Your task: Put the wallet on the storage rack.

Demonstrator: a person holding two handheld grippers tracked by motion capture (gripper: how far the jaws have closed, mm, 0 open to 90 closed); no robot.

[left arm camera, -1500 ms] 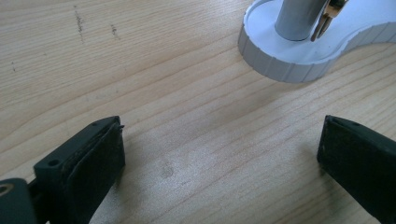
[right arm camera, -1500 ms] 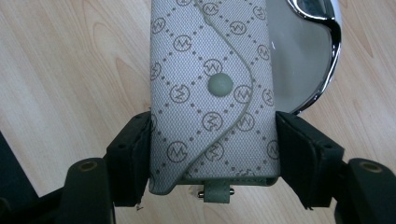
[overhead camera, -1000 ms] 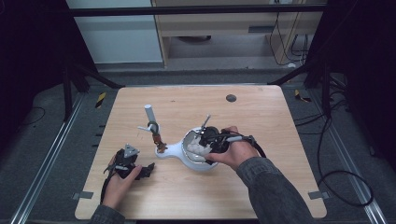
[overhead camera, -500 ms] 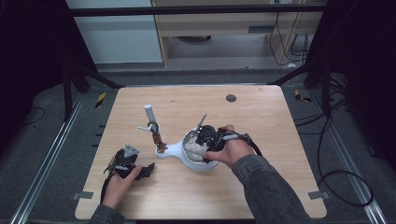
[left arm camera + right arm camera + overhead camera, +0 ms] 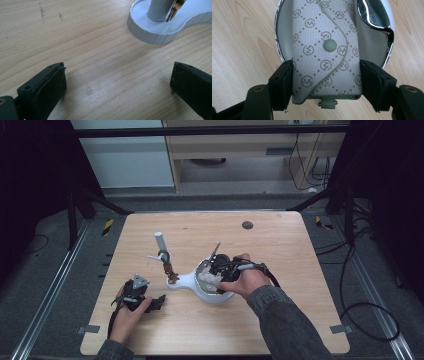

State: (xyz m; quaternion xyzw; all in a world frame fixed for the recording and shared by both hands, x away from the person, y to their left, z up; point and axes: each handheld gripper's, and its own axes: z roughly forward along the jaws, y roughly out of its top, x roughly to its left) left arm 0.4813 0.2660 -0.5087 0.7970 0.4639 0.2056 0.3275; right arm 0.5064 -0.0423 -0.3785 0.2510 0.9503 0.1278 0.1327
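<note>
— What do we see on the pale wooden desk (image 5: 300, 270)?

— We see a white plastic stand (image 5: 186, 281) near the middle, with a round dish at one end and a narrow neck running to a smaller round base. A grey upright post (image 5: 161, 244) rises from that base, with small pieces hung on it that we cannot make out.

— And our right tool (image 5: 216, 272)?

— It sits over the dish. In the right gripper view its two black jaws are clamped on a grey-green fabric pouch with a repeated circle-and-diamond print and a round snap button (image 5: 325, 50), one jaw pressing each long side. The pouch lies across the white dish, whose chrome rim (image 5: 277, 37) we see on the left, and a shiny chrome piece (image 5: 374, 13) lies in the dish at upper right.

— The left tool (image 5: 152, 301)?

— It rests low on the desk near the front left, held by the left hand (image 5: 127, 312), well apart from the stand. In the left gripper view its jaws stand wide apart over bare wood, with the stand's small base and post beyond them.
</note>
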